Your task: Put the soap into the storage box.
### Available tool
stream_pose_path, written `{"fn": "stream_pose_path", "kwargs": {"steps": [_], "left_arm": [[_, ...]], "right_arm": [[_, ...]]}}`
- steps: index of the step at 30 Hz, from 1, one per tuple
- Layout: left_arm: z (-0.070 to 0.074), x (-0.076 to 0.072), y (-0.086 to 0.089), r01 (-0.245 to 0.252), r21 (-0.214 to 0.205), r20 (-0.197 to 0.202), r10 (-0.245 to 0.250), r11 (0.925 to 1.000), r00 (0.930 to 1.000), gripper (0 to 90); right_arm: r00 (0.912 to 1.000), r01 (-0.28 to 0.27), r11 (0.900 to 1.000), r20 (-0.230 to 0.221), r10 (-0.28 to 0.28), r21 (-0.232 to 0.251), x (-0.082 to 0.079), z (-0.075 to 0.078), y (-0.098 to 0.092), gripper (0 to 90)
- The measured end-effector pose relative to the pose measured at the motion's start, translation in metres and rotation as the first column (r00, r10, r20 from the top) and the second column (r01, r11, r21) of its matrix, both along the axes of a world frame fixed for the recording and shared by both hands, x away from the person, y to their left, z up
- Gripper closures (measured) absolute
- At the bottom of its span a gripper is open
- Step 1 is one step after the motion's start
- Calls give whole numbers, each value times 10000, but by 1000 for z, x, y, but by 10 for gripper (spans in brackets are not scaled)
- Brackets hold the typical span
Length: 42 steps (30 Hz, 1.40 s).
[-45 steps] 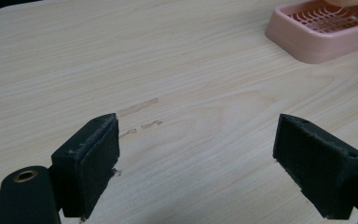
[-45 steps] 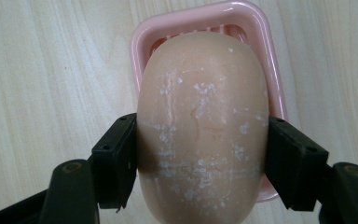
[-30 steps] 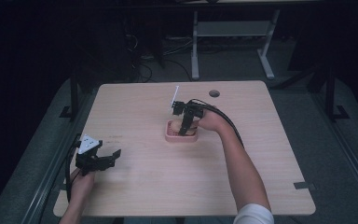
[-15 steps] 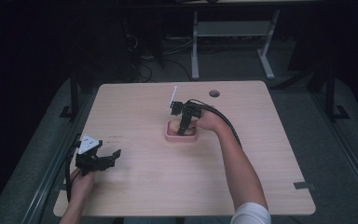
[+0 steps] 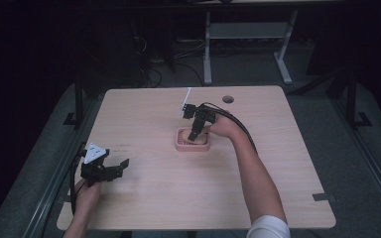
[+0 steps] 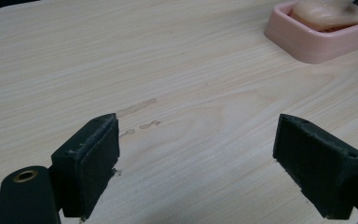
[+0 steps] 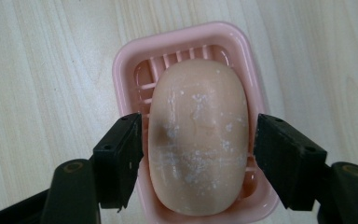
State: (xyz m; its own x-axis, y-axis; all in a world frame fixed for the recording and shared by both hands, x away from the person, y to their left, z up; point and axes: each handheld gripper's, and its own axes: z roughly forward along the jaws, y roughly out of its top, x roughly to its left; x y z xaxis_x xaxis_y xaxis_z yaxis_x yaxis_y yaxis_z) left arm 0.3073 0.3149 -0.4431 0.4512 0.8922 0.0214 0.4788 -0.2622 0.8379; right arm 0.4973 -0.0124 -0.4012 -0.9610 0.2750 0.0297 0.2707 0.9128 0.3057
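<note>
My right gripper (image 7: pixel 198 154) brackets the soap bar (image 7: pixel 198 140), jaws beside its flanks, a slight gap showing; the bar lies in the pink dish (image 7: pixel 128 60) mid-table. My left gripper (image 6: pixel 198 158) gapes apart near the table's (image 5: pixel 287 148) left edge.

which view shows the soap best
The right gripper view: the soap lies in the pink dish, seen whole from above between the right gripper jaws. The left gripper view catches an edge at its top corner; the high view shows it tiny.
</note>
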Motion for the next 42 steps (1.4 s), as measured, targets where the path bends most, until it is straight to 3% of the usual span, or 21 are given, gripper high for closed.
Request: {"fn": "stream_pose_path", "kwargs": {"steps": [11,42], "left_arm": [[0,0,-1,-11,-2,-22,11,10000,10000,142],[0,0,-2,15,37,-14,-15,10000,10000,142]], "right_arm": [[9995,233,9996,-231,-229,162,-2,-3,-6,294],[9968,788,9953,-187,-778,568,-20,3,-43,268]]}}
